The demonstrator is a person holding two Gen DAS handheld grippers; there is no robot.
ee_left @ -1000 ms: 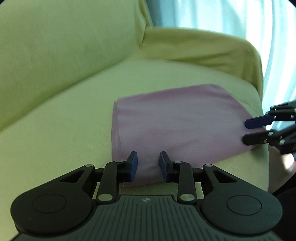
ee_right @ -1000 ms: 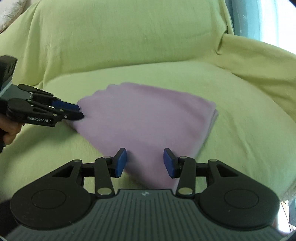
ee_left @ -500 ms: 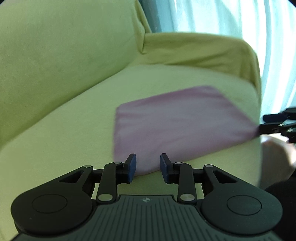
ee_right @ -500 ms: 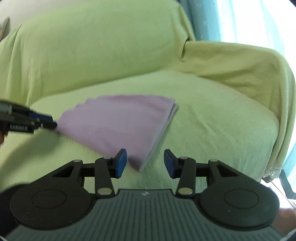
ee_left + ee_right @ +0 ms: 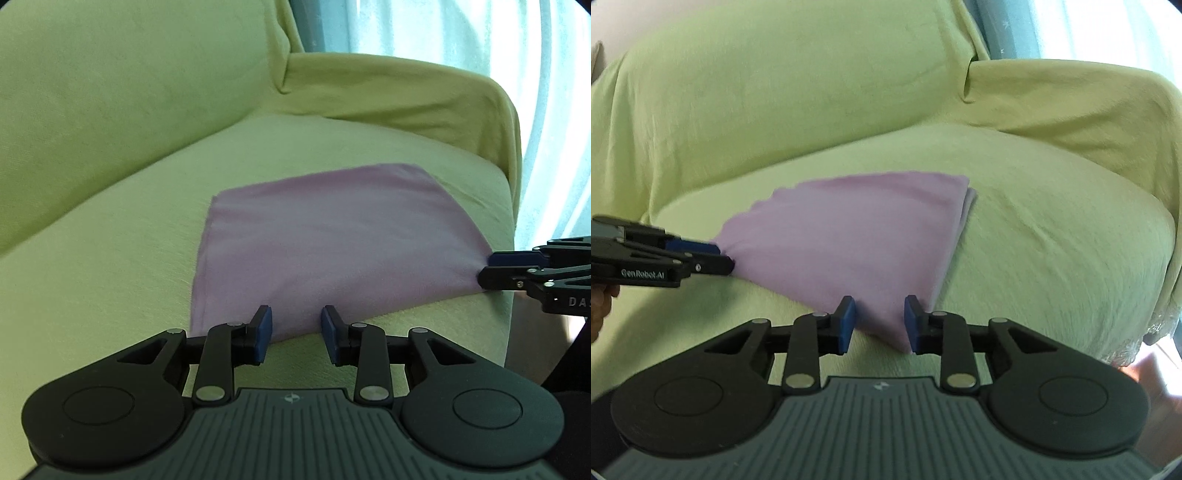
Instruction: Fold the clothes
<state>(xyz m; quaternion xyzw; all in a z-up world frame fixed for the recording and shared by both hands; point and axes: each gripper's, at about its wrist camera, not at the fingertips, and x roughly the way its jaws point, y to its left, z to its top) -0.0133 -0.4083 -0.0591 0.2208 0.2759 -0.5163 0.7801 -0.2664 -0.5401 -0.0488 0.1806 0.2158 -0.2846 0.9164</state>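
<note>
Folded lilac cloth (image 5: 332,236) lies flat on the seat of a sofa (image 5: 110,240) draped in a yellow-green cover. Shape is roughly square, smooth on top, no wrinkles to speak of. In the right wrist view stacked layer edges show along its right side (image 5: 964,218), and its far-left edge looks wavy. Near corner points toward the sofa's front edge.

Writing: "GenRobot.AI" in white on the side of the left gripper (image 5: 722,256), seen from the right wrist view. In the left wrist view the right gripper (image 5: 484,267) shows letters "DA", rest cut off by the frame edge.

Left gripper fingers (image 5: 263,332) are parted, a clear gap between the blue pads, nothing clamped. From the right wrist view their tips sit right at the cloth's left corner; whether they actually touch it, can't tell. Right gripper fingers (image 5: 846,321) are also spread apart, with the cloth's near corner lying in the gap between them, not pinched. From the left wrist view their tips sit at the cloth's right corner.

Part of a hand (image 5: 600,306) shows behind the left gripper. Pale blue-green curtain (image 5: 443,33) behind the sofa arm.
</note>
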